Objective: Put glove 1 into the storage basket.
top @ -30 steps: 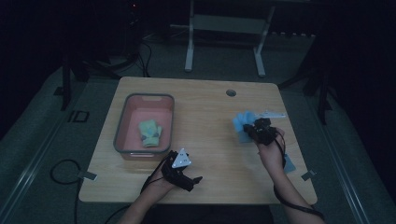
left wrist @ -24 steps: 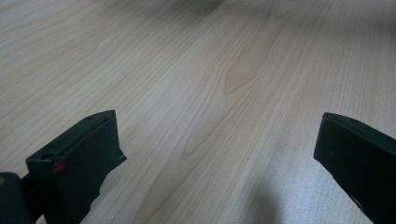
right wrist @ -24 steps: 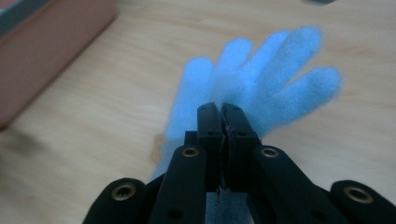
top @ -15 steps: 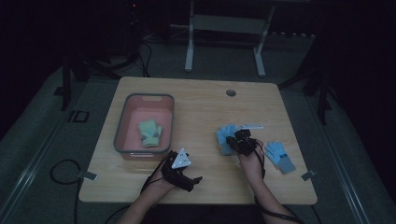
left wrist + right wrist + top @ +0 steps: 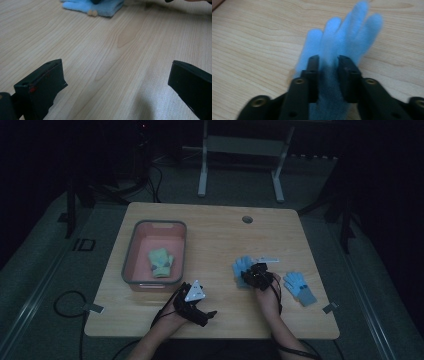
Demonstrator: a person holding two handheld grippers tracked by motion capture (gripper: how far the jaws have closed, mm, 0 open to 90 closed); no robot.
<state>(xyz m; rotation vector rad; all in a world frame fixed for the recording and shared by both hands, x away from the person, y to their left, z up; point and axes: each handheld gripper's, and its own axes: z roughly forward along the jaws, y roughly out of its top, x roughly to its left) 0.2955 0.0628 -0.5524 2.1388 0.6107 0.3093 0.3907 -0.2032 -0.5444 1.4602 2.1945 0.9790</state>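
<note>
One yellow-green knitted glove (image 5: pixel 160 262) lies in the pink plastic bin (image 5: pixel 131 251); two remain on the wooden worktop (image 5: pixel 210 230). The right gripper (image 5: pixel 327 60), jaws just opening, loosely straddles a fluffy light-blue glove (image 5: pixel 344 35); its mate (image 5: pixel 299 288) lies nearby; the left gripper (image 5: pixel 115 75) gapes empty

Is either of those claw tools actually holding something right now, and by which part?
Nothing is firmly held. The right gripper straddles the blue glove's palm, jaws just opened; the left gripper is open.

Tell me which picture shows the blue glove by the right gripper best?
The right gripper view: the blue glove lies close, fingers spread, between the right gripper jaws. The high view shows it small. The left gripper view catches its edge.
</note>
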